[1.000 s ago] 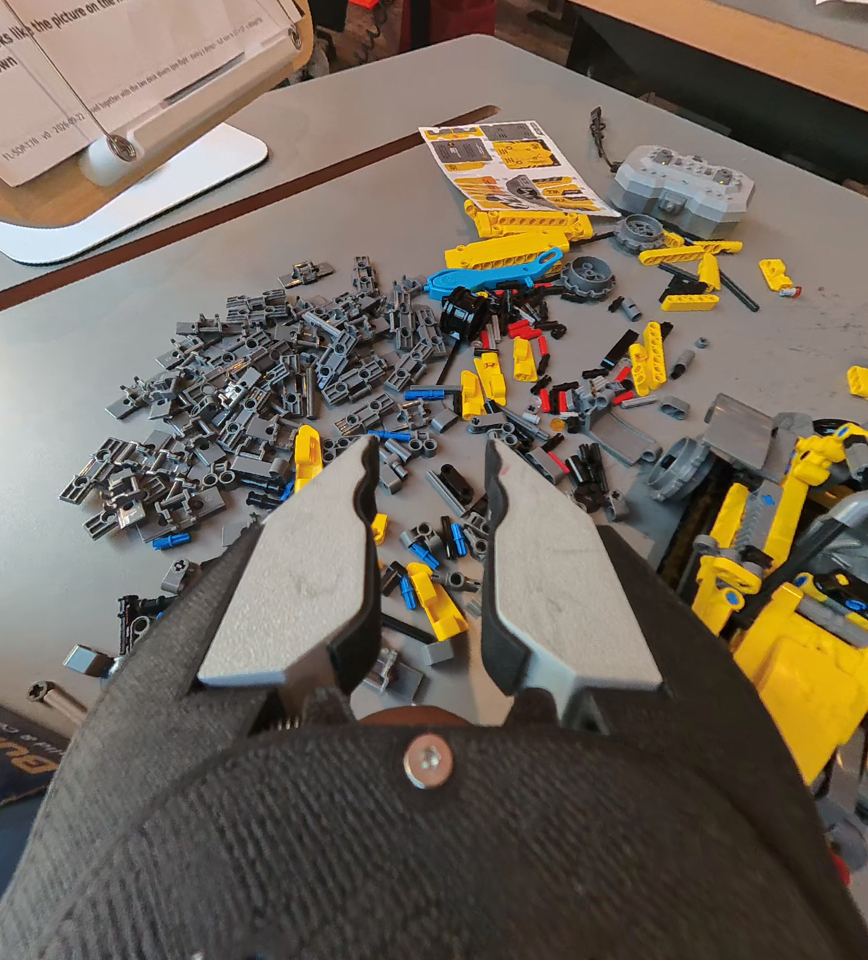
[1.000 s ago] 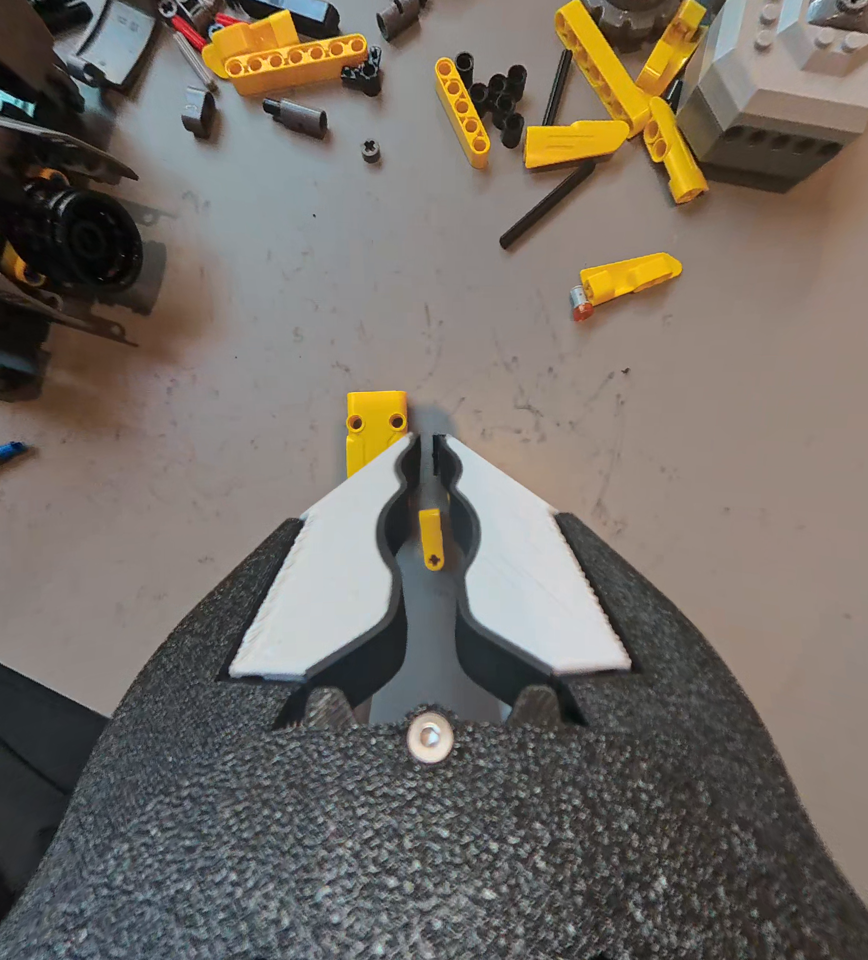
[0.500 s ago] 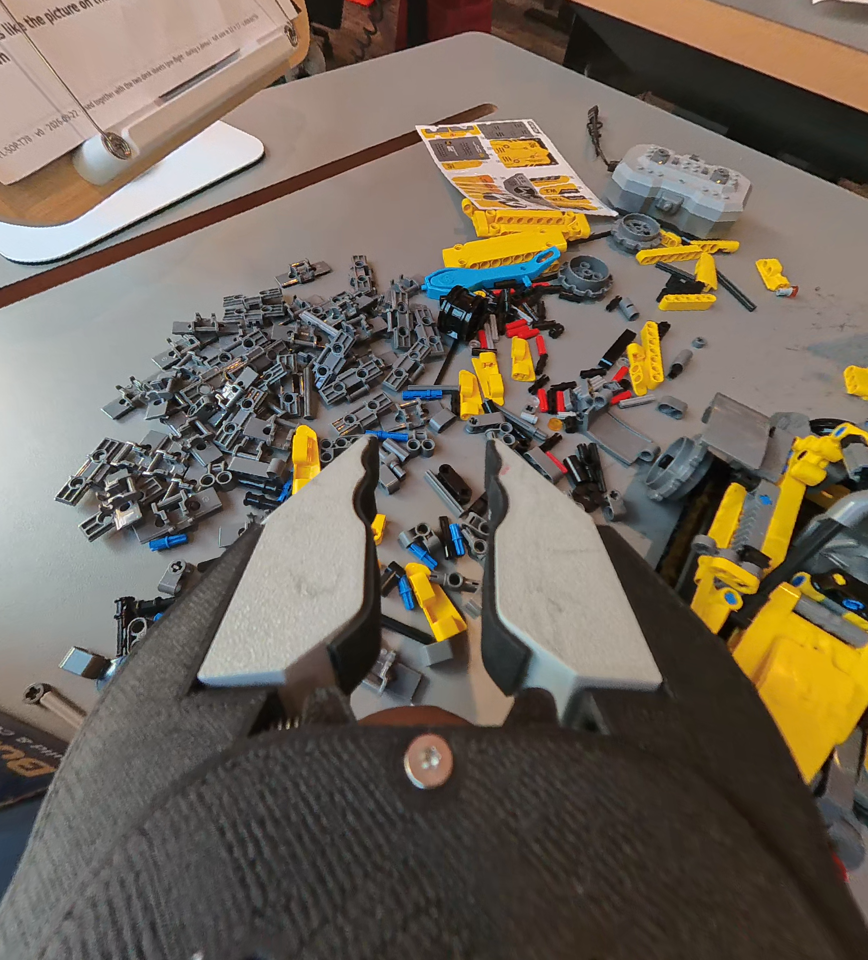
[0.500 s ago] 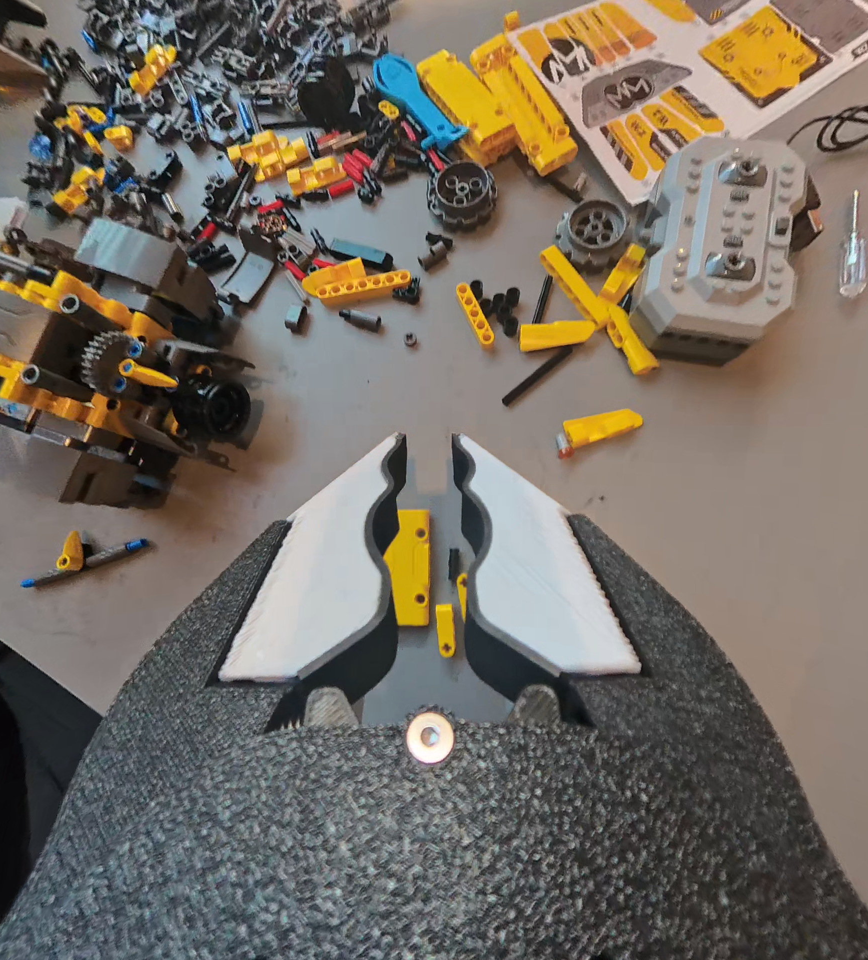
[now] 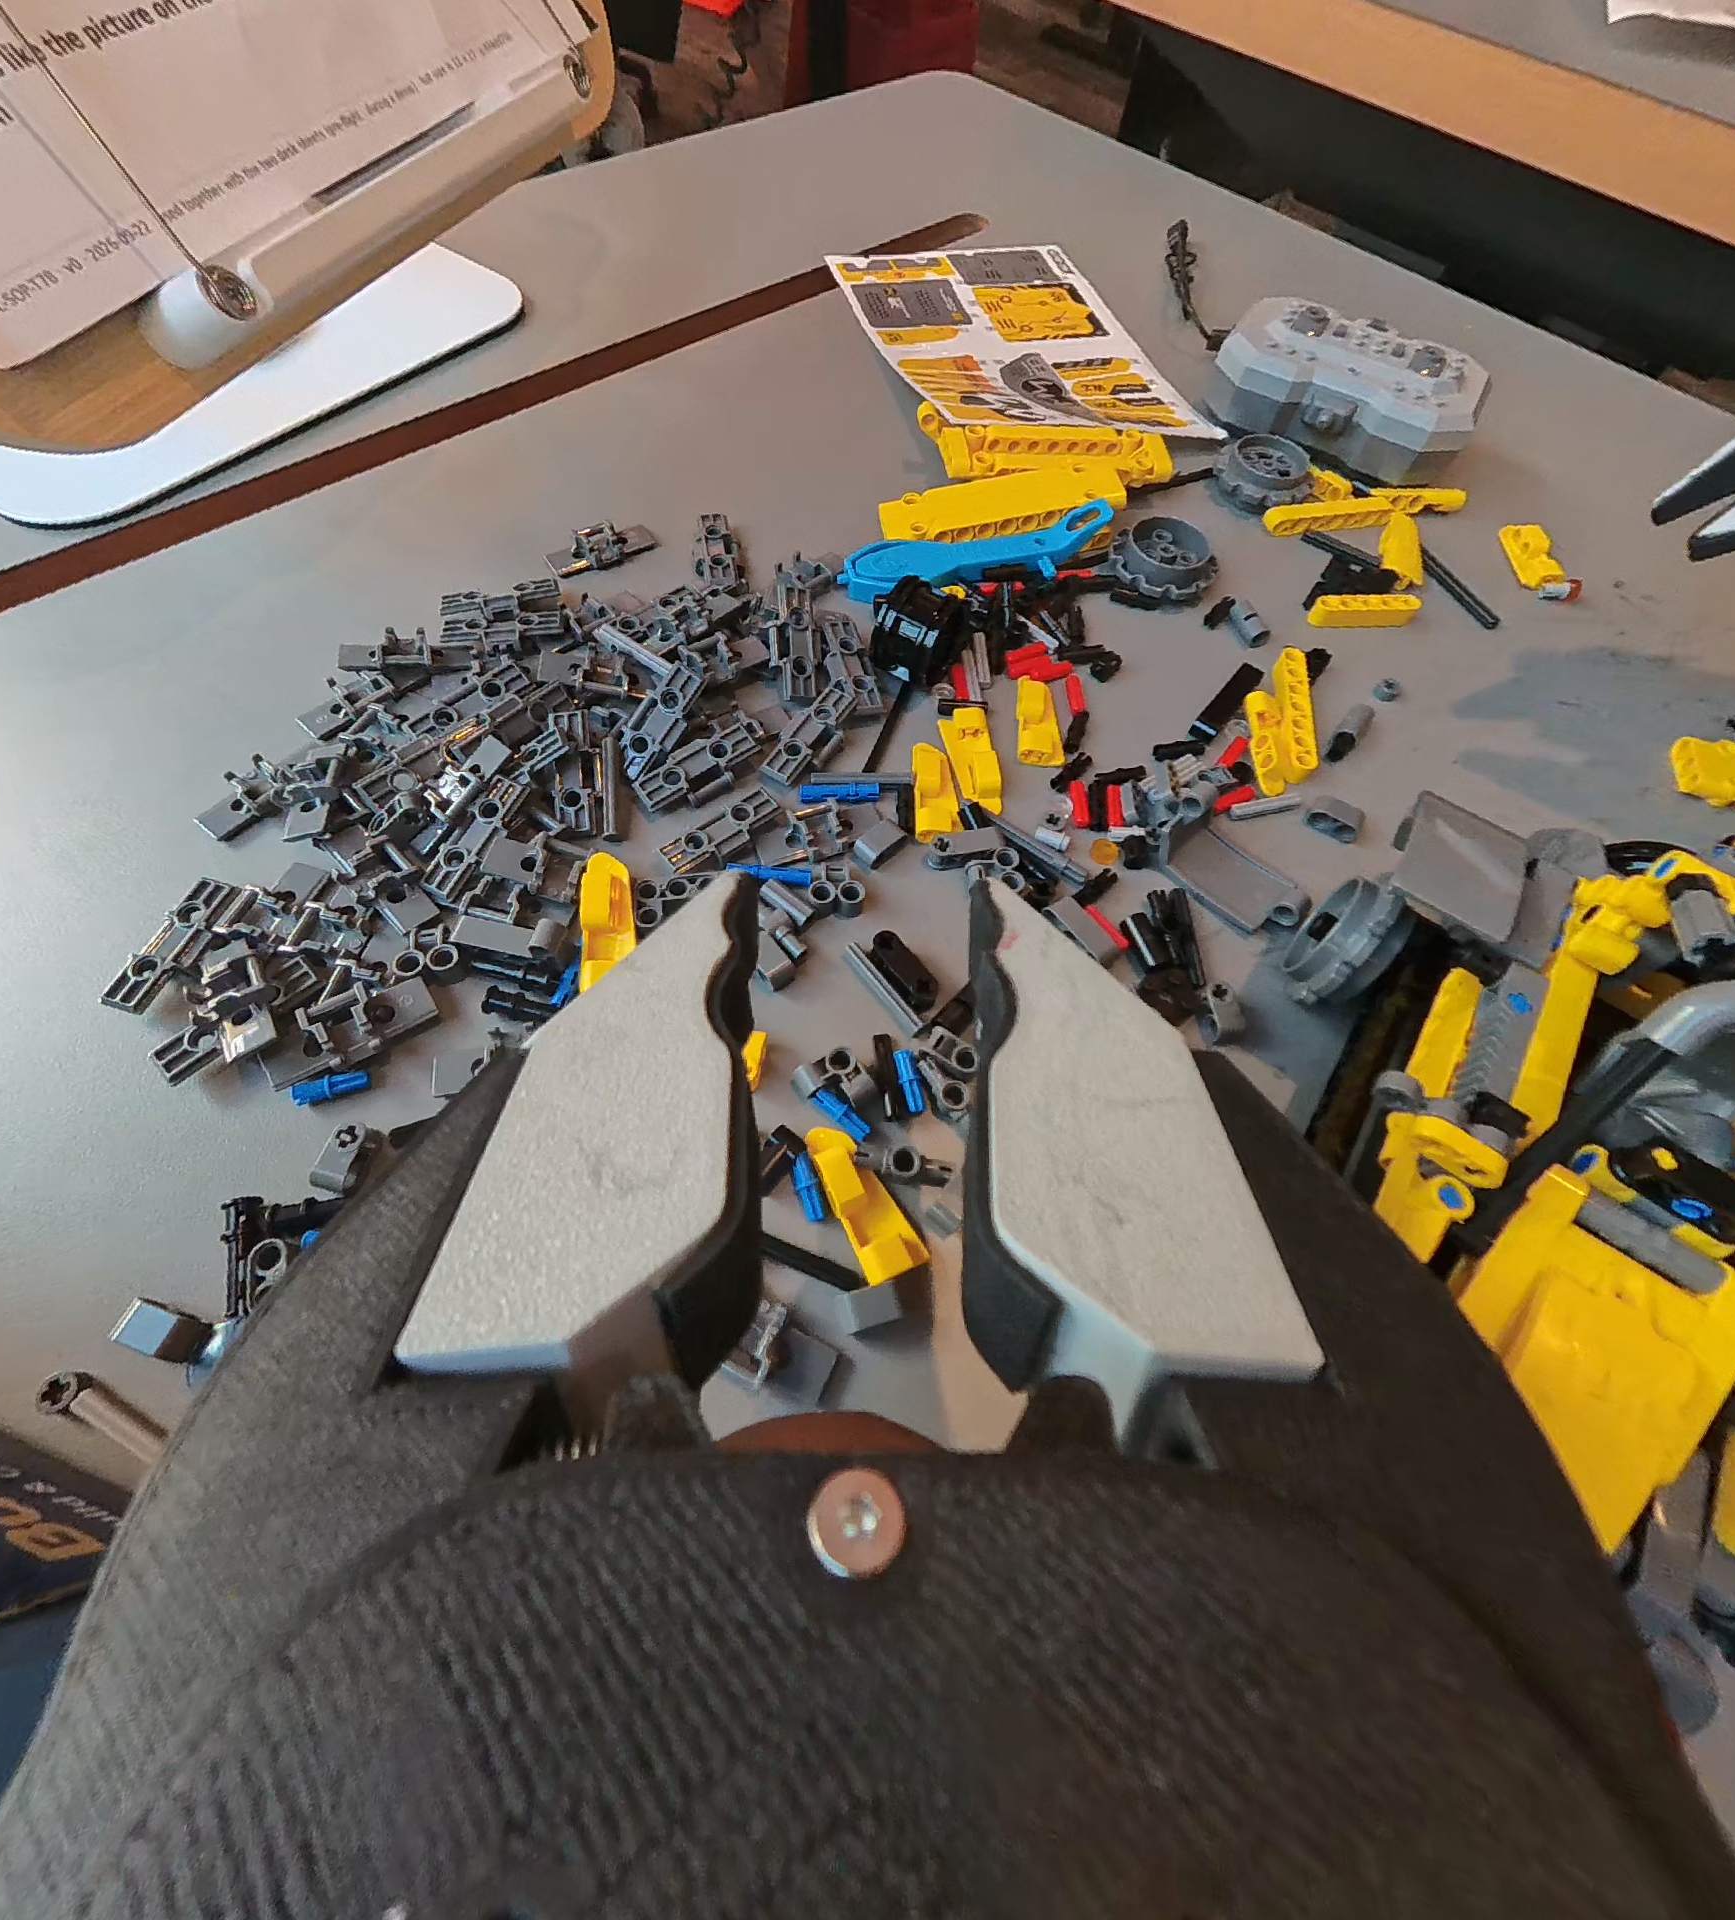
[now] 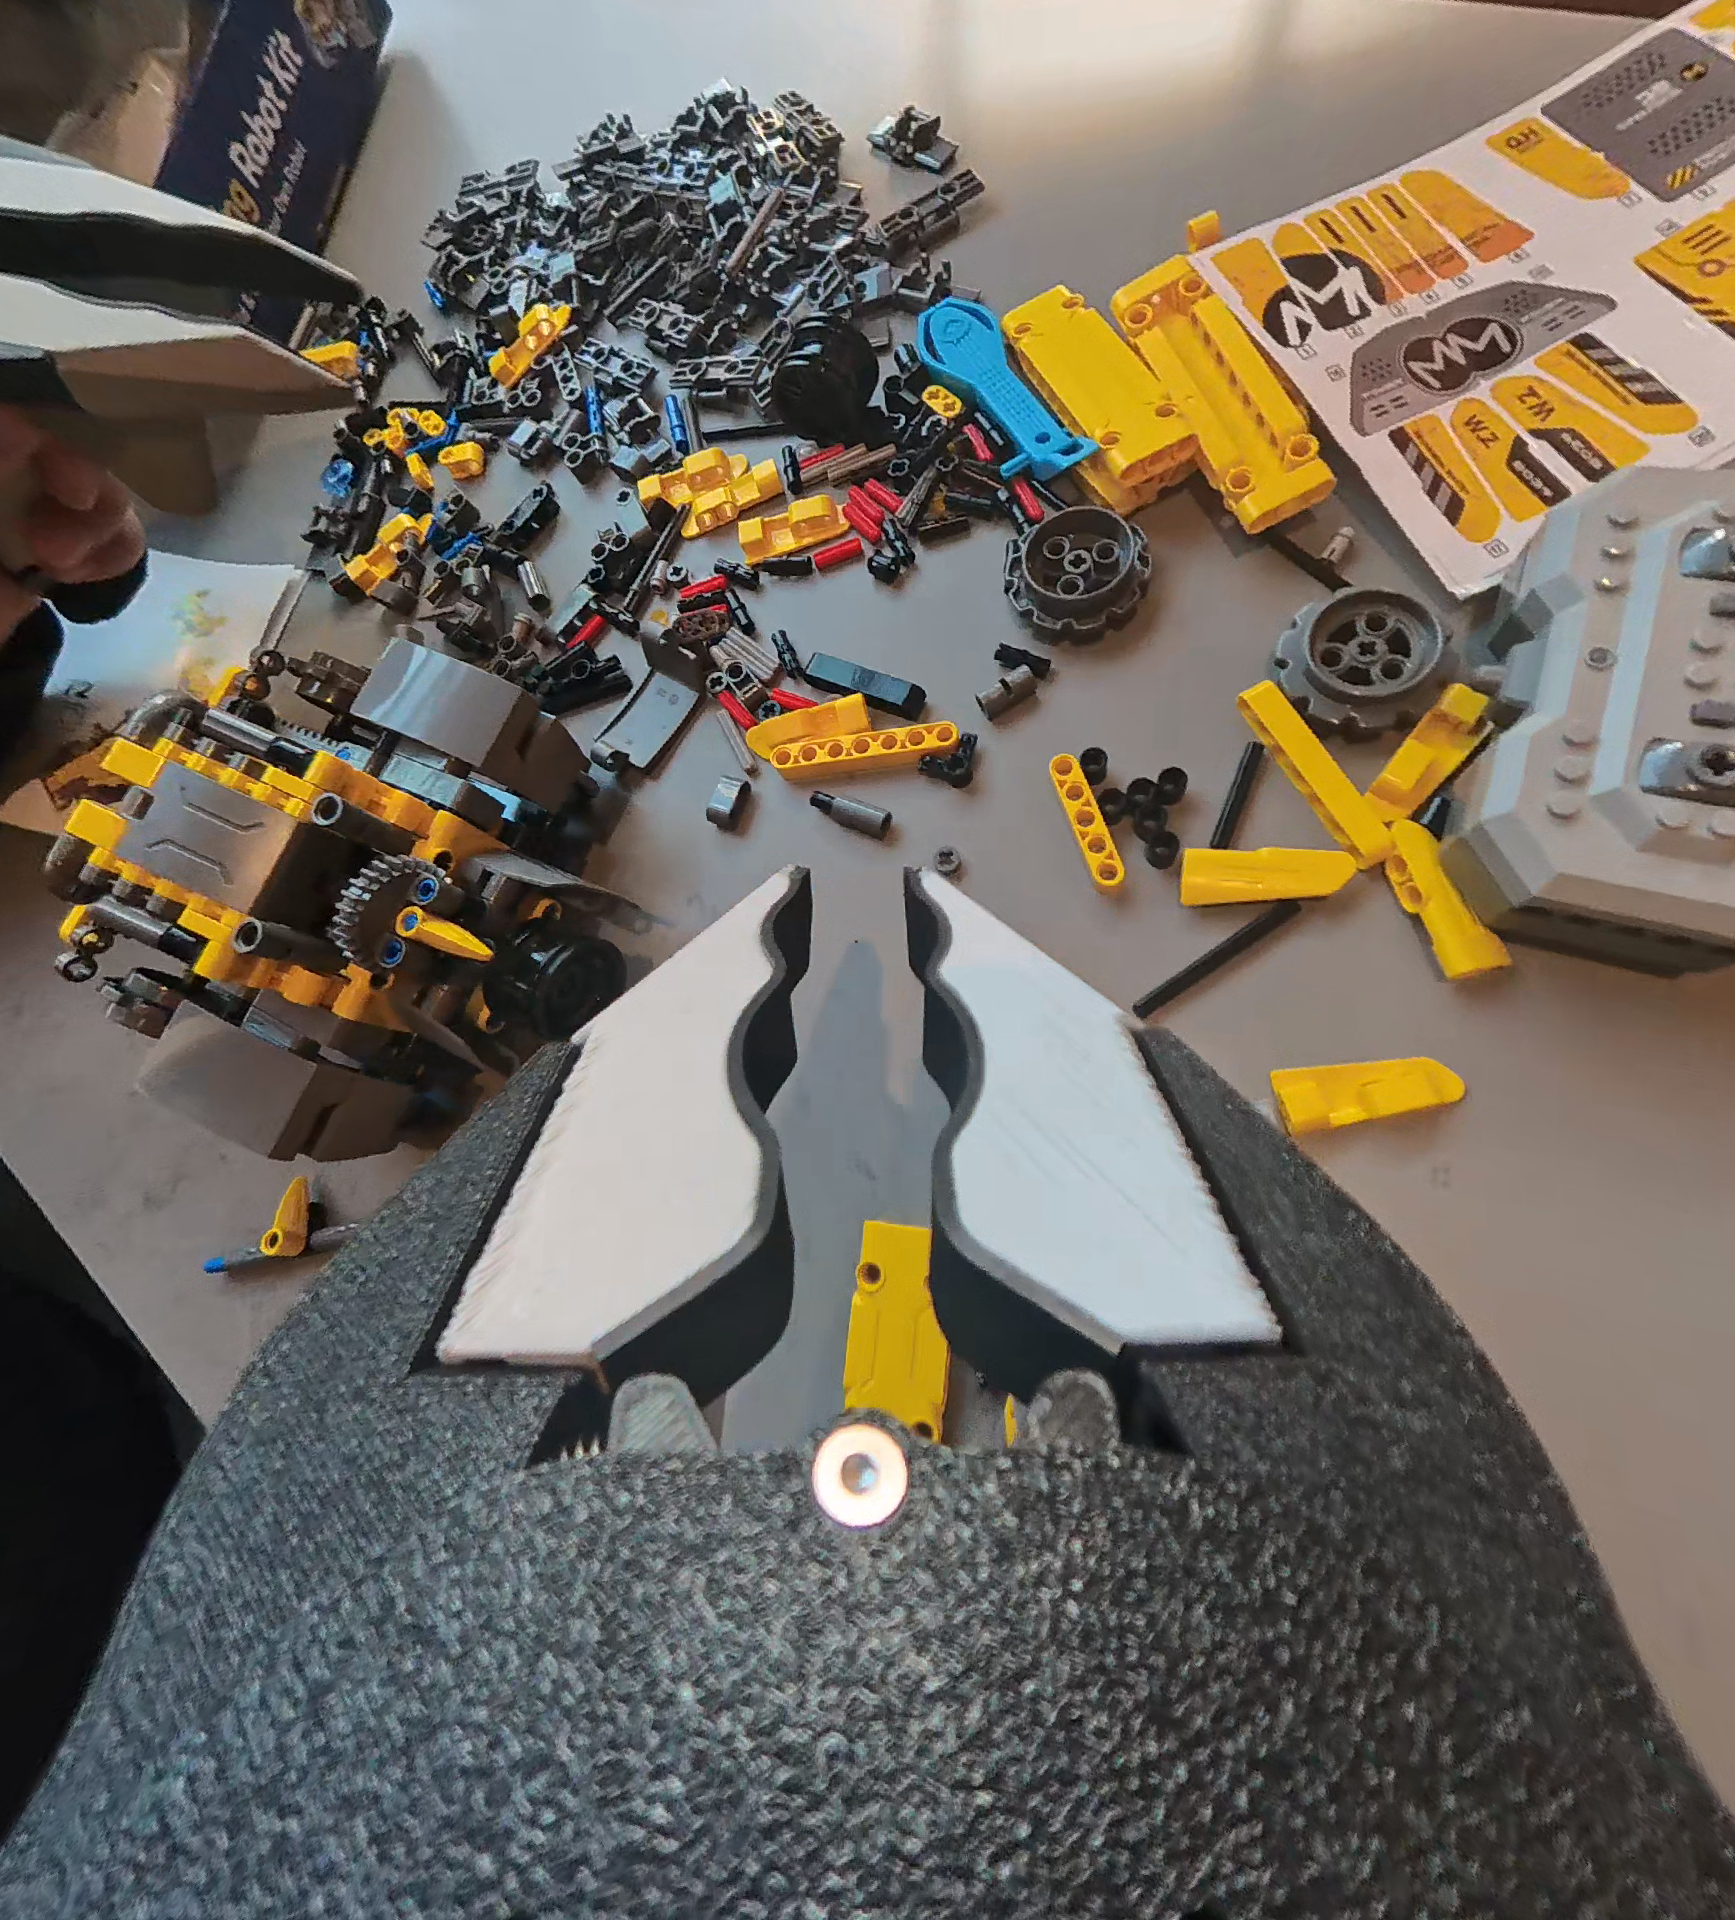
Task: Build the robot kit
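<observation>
Tools [image 5: 852, 904] [image 6: 858, 883] hover agape above parts [image 5: 530, 790].

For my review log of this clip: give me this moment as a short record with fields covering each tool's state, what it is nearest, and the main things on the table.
left tool: open, empty, above loose small parts
right tool: open, empty, above bare grey table
near right tool: yellow panel piece lying on the table, seen between the fingers close to the tool body
parts pile: dark grey connectors
model: part-built yellow and grey vehicle
other items: blue separator tool, sticker sheet, grey battery box
</observation>
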`<state>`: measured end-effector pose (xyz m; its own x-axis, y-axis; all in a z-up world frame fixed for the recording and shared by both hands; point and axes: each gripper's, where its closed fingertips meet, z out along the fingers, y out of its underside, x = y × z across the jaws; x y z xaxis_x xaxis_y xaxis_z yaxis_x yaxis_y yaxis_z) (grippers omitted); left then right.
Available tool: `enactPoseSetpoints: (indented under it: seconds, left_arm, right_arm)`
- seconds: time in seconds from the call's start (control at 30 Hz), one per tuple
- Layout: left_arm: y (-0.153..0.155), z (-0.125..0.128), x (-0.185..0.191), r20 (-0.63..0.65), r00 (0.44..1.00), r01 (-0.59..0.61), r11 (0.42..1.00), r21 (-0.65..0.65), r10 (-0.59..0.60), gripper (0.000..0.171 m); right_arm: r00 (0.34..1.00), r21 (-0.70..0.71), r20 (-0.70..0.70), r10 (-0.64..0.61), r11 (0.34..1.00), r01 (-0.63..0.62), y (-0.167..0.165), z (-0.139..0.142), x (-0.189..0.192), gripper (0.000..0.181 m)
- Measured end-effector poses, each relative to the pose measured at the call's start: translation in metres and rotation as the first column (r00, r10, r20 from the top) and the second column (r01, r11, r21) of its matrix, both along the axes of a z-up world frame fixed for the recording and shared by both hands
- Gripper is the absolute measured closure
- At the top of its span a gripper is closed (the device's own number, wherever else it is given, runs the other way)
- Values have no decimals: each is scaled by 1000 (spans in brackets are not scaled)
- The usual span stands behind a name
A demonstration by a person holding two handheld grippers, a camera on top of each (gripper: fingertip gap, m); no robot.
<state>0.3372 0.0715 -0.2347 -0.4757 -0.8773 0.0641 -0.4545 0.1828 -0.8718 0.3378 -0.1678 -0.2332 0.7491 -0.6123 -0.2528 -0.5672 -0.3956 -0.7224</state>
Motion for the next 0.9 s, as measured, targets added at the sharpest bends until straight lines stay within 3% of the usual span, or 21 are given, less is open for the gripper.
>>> enactPoseSetpoints:
  seconds: [0.1, 0.23, 0.47, 0.67, 0.9]
  left_arm:
    - [-2, -2, 0, -2, 1000, 6, 1000, 8, -6, 134]
    - [-3, -3, -1, -4, 1000, 10, 1000, 14, -10, 134]
    - [0, -3, 0, -6, 1000, 1, 1000, 6, -1, 134]
    - [-3, -4, 0, -10, 1000, 10, 1000, 12, -10, 134]
    - [-2, -6, 0, -14, 1000, 8, 1000, 20, -8, 134]
  right_arm:
    - [998, -3, 29, 57, 998, -57, 13, -1, -3, 169]
    - [979, -121, 93, 180, 978, -168, 35, -14, -2, 181]
    - [933, -394, 65, 355, 868, -302, 55, -48, 14, 179]
    - [935, -401, 94, 341, 873, -278, 73, -37, 36, 179]
    - [946, -436, 28, 324, 855, -280, 90, -56, 56, 177]
